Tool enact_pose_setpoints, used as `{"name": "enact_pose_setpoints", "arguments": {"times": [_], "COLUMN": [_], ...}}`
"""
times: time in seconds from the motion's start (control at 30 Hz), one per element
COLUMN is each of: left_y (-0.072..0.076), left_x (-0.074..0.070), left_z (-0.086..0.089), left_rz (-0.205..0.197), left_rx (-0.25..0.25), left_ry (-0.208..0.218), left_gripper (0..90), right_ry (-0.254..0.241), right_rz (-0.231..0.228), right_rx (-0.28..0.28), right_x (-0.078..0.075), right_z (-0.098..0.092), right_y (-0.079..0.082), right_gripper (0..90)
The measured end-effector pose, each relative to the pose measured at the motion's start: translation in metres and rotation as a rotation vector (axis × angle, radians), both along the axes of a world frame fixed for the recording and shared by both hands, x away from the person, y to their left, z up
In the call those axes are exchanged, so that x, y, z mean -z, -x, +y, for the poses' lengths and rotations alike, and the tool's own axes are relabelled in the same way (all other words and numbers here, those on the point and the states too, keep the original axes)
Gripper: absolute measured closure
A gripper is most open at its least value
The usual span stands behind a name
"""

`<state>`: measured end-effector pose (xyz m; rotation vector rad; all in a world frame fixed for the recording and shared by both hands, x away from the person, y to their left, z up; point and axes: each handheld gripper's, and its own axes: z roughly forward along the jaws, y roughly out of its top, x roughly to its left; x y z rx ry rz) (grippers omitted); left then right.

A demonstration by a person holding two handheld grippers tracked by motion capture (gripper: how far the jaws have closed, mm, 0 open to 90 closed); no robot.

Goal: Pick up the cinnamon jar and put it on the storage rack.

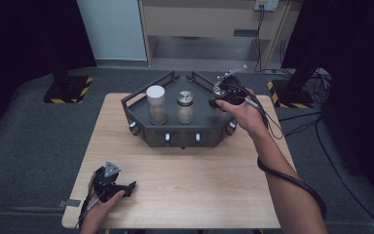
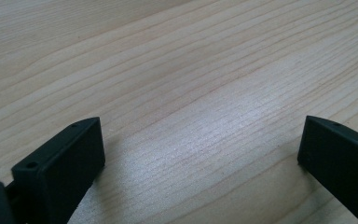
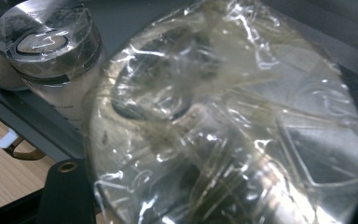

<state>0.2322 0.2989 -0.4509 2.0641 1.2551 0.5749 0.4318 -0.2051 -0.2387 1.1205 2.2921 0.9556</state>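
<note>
Clear-wrapped jar (image 3: 223,121) clenched in right tool (image 1: 222,94) at tray (image 1: 141,100) right end; two jars seated; left tool (image 2: 200,158) released, idle on tabletop (image 1: 190,180).

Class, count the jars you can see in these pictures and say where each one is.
3. White-lid jar stands on the tray, left. Metal-lid jar stands beside it, to its right. Third jar is held in the right gripper at the tray's right end.

Film-wrapped jar (image 3: 223,126), prob. claw-held
</note>
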Motion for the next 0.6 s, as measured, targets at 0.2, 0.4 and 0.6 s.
{"name": "enact_pose_setpoints", "arguments": {"times": [0.2, 0.4, 0.6], "left_y": [0.0000, 0.0001, 0.0001], "left_x": [0.0000, 0.0000, 0.0000], "left_z": [0.0000, -0.0001, -0.0001], "left_rz": [0.000, 0.000, 0.000], "left_rx": [0.000, 0.000, 0.000], "left_ry": [0.000, -0.001, -0.001], "left_gripper": [0.0, 0.0, 0.0], "right_ry": [0.002, -0.004, -0.005], "right_rz": [0.004, 0.009, 0.017], "right_rx": [-0.005, 0.005, 0.014], "right_x": [0.0014, 0.0027, 0.0076], "right_z": [0.0044, 0.0051, 0.0061], "right_y": [-0.0029, -0.0062, -0.0103], "right_gripper": [31.3, 31.3, 31.3]}}
